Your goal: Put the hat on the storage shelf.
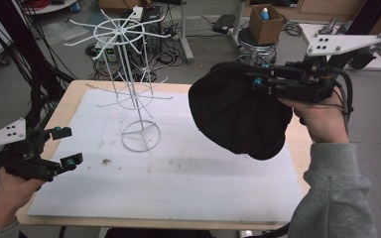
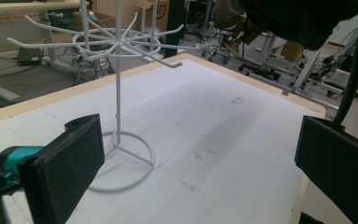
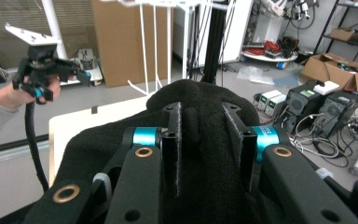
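Here, one black hat (image 1: 238, 116), one wire rack (image 1: 131, 84), two hand-held grippers.

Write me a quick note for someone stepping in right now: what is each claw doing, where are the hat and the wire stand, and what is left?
Right claw: shut on the black hat, pinching a fold of its cloth and holding it in the air above the right side of the table.
Left claw: open, holds nothing, low at the table's left edge.
White wire stand: upright on the far left part of the table, all its hooks bare.
Done: hat picked up, clear of the table.
Left: probably carry the hat over and hang it on one of the stand's hooks, then let go.
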The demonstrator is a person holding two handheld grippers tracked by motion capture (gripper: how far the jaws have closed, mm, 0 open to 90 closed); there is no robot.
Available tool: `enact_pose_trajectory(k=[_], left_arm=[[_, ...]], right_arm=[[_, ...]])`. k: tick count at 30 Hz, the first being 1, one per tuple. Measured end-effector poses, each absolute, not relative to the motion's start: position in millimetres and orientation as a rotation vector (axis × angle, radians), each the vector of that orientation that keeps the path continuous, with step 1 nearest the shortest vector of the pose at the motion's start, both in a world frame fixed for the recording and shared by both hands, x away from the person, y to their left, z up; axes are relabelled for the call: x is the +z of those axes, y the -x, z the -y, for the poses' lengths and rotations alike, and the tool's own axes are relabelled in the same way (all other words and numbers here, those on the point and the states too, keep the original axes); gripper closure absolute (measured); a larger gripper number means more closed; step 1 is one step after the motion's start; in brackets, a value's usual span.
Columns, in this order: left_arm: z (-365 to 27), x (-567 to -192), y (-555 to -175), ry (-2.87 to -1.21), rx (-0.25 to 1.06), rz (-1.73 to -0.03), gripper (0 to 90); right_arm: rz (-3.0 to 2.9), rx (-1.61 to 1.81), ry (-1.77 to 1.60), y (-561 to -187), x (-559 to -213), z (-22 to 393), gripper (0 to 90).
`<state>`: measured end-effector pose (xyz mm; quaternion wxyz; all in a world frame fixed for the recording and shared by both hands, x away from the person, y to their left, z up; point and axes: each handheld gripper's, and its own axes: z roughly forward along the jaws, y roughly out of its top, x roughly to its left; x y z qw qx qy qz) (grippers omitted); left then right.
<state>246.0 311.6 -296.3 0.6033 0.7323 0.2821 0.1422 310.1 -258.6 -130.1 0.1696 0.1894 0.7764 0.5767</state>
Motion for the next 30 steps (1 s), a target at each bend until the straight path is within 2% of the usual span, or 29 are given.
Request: enact_pose_trajectory(k=[6,30], left_arm=[[-313,-297,-245,-1.701,0.330,-0.652,1.8],[-328,-295,-216,-1.712,0.389,-0.692,1.8]], right_arm=[[-2.201,1.634,-0.511,-310,-103,250,71.8],[-2.172,1.615,-0.477,-320,-38,249,71.8]])
